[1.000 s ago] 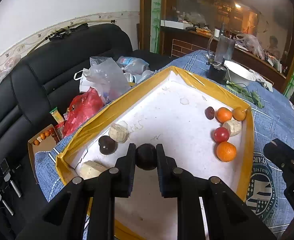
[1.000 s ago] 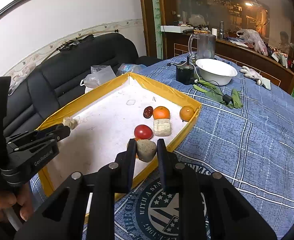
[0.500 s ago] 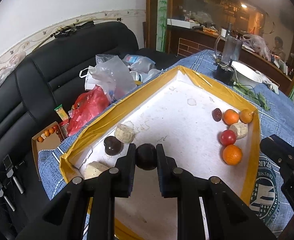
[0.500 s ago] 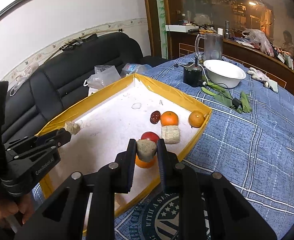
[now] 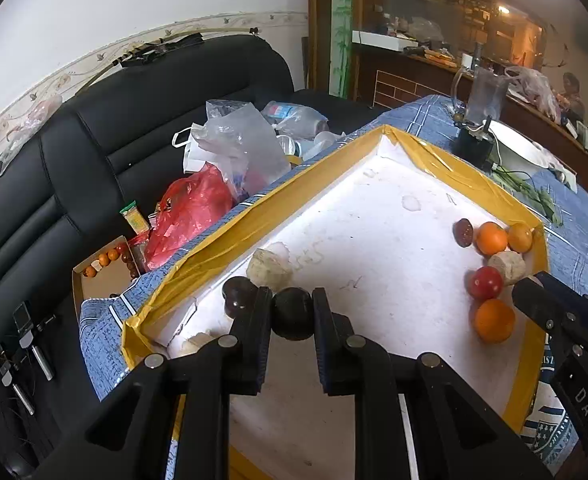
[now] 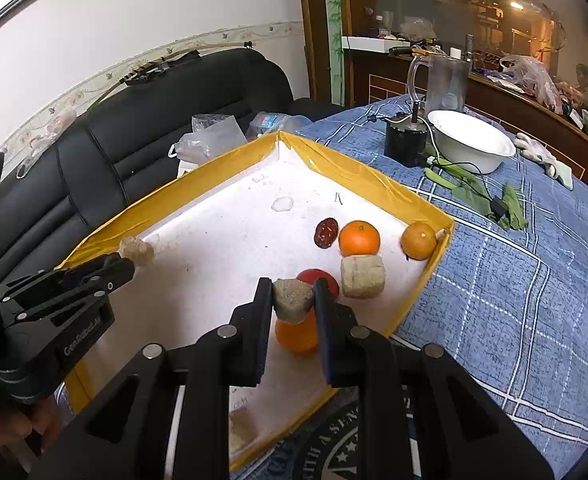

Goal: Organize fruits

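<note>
Now my left gripper [image 5: 292, 314] pinches a dark round fruit [image 5: 292, 314] and my right gripper [image 6: 293, 300] a tan lump [image 6: 292, 300], both over the yellow-rimmed tray [image 6: 358, 178], its oranges [image 6: 359, 237] clustered at three o'clock for sorting

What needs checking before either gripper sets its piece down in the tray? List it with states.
1. Left gripper jaws shut on the dark round fruit: ok.
2. Right gripper jaws shut on the tan lump: ok.
3. Both held pieces over the yellow-rimmed tray: ok.
4. Spot under the tan lump free: not ok, an orange lies right below it.
5. Spot under the dark round fruit free: cannot tell, the fruit hides it.
6. The two grippers apart: ok.
</note>
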A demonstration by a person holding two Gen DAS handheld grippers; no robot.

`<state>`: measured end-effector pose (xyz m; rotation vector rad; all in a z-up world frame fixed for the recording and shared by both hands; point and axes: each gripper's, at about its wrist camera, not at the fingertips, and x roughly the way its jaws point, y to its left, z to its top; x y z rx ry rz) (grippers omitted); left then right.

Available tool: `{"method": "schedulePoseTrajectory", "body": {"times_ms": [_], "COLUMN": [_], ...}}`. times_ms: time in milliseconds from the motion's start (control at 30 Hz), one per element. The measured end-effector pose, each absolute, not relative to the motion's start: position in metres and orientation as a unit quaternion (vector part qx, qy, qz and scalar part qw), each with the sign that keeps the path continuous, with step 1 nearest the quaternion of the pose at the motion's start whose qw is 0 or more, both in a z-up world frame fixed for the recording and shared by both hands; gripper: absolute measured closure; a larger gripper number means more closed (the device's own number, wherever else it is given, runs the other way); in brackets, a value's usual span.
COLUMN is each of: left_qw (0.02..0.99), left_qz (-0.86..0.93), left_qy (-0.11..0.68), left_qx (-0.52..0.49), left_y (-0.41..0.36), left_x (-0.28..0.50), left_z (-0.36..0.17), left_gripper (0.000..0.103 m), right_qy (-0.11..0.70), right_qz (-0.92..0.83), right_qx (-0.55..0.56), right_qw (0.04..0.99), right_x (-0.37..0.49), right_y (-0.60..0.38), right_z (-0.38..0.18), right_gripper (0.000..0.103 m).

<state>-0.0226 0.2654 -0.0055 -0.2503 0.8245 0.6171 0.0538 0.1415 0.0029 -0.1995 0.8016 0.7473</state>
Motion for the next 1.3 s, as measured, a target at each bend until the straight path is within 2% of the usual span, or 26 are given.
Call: {"method": "schedulePoseTrajectory", "body": {"times_ms": [467, 533, 567, 600, 633, 667, 700, 867, 933, 1000, 1067, 1300], "left_qw": [0.859, 0.857, 0.855, 0.854, 0.852, 0.851, 0.851, 0.852, 0.851, 0.849, 0.852, 0.851], "left_qz": [0.299, 0.305, 0.309, 0.312, 0.316, 0.32, 0.325, 0.334, 0.339, 0.346, 0.35, 0.346], "left_qy": [0.396, 0.394, 0.394, 0.393, 0.394, 0.393, 0.39, 0.382, 0.382, 0.38, 0.37, 0.377], "left_qx": [-0.128, -0.132, -0.135, -0.136, -0.136, -0.137, -0.138, -0.131, -0.125, -0.122, -0.123, -0.118], "left_y": [0.274, 0.276, 0.278, 0.279, 0.281, 0.282, 0.281, 0.277, 0.276, 0.276, 0.273, 0.261], "left_x": [-0.017, -0.019, -0.02, -0.021, -0.022, -0.024, -0.026, -0.033, -0.035, -0.038, -0.042, -0.048], "left_z": [-0.009, -0.008, -0.008, -0.008, -0.008, -0.008, -0.008, -0.004, -0.003, -0.002, 0.002, 0.008], "left_gripper": [0.083, 0.083, 0.082, 0.074, 0.065, 0.048, 0.04, 0.035, 0.033, 0.026, 0.022, 0.02], "right_qy": [0.388, 0.391, 0.393, 0.394, 0.393, 0.392, 0.39, 0.381, 0.376, 0.373, 0.368, 0.359], "right_qz": [0.354, 0.35, 0.348, 0.348, 0.353, 0.352, 0.346, 0.333, 0.328, 0.326, 0.325, 0.366], "right_qx": [-0.1, -0.106, -0.106, -0.103, -0.098, -0.098, -0.099, -0.09, -0.09, -0.09, -0.089, -0.115], "right_qw": [0.845, 0.845, 0.845, 0.845, 0.843, 0.844, 0.847, 0.858, 0.862, 0.864, 0.867, 0.851], "right_x": [0.069, 0.073, 0.074, 0.075, 0.075, 0.075, 0.075, 0.071, 0.067, 0.064, 0.059, 0.033], "right_y": [0.155, 0.156, 0.155, 0.153, 0.151, 0.148, 0.145, 0.125, 0.114, 0.106, 0.096, 0.093], "right_z": [-0.005, -0.008, -0.009, -0.01, -0.01, -0.01, -0.009, 0.001, 0.006, 0.008, 0.012, 0.024], "right_gripper": [0.078, 0.06, 0.042, 0.034, 0.034, 0.034, 0.033, 0.03, 0.023, 0.009, 0.0, 0.0]}}
